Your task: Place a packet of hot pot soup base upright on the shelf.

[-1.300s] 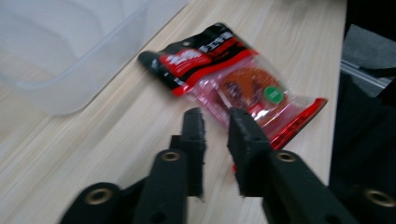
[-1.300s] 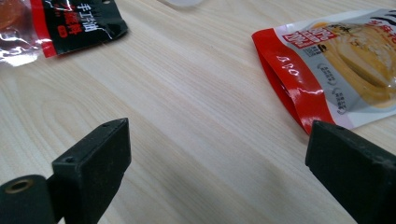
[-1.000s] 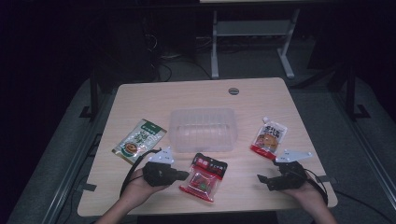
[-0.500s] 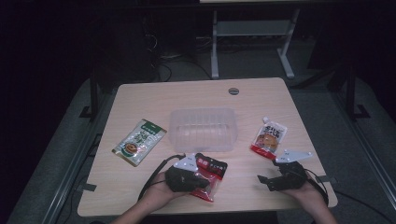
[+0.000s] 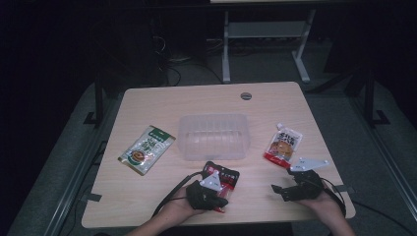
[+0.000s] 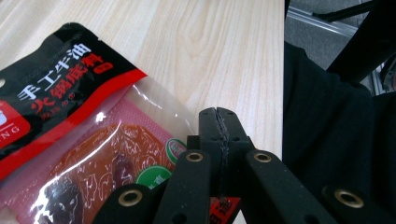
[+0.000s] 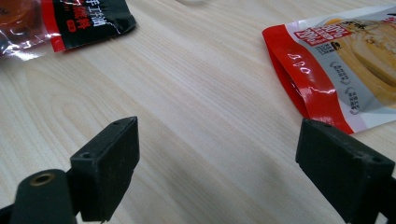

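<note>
Three snack packets lie on the table [image 5: 147, 196] around an empty clear tub [image 5: 214, 136], so none looks packed yet: the green packet [image 5: 146, 149] left, the orange-and-red pouch [image 5: 282, 145] right, and the red-and-black sauce packet [image 5: 222, 181] just near of the tub. The left gripper [image 5: 216, 199] has its jaws pressed together on that packet's near corner, so the first pick seems just begun. A second ago it sat left of the packet, while the right gripper [image 5: 282, 189] stays wide open at the near right edge.

The high view is dim and soft, with the tabletop [image 5: 211, 103] lit from above and the floor around it nearly black. Both gripper views are bright; glare streaks the red-and-black sauce packet [image 6: 70, 154], and the nearest tongs blur.
</note>
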`<action>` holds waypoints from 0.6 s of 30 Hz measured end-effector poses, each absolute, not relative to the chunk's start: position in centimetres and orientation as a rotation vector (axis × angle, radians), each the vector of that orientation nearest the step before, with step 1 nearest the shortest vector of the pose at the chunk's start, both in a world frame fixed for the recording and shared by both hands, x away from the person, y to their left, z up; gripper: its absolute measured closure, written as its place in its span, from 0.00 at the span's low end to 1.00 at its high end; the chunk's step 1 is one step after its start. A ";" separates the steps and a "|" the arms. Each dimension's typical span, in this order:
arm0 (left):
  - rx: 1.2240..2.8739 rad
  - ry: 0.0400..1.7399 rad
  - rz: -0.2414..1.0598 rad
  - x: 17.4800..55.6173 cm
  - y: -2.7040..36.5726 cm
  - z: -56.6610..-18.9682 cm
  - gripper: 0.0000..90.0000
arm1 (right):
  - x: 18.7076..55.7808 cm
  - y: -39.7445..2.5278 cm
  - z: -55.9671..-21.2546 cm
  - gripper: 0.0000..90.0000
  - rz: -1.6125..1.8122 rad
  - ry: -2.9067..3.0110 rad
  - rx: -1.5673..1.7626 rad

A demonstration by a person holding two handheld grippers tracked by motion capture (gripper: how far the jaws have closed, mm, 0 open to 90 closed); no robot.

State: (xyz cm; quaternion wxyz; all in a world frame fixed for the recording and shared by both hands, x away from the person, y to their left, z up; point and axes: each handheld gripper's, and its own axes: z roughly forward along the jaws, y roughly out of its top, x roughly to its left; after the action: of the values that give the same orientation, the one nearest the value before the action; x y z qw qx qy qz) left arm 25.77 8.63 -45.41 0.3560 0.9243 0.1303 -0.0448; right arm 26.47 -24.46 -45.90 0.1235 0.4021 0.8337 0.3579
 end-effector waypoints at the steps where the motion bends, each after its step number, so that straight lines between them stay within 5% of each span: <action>1: 2.388 0.337 -0.117 25.8 8.7 -45.4 1.00 | 26.5 -24.5 -45.9 0.15 1.044 2.431 1.173; 18: 2.411 0.369 -0.130 25.6 10.9 -45.0 1.00 | 26.5 -24.5 -46.0 0.15 1.038 2.443 1.187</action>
State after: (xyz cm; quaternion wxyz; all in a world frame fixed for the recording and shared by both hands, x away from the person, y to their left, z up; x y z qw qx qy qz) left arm 25.62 10.93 -45.03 0.3423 0.9275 0.1418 -0.0501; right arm 26.49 -24.48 -46.01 0.1167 0.4053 0.8345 0.3546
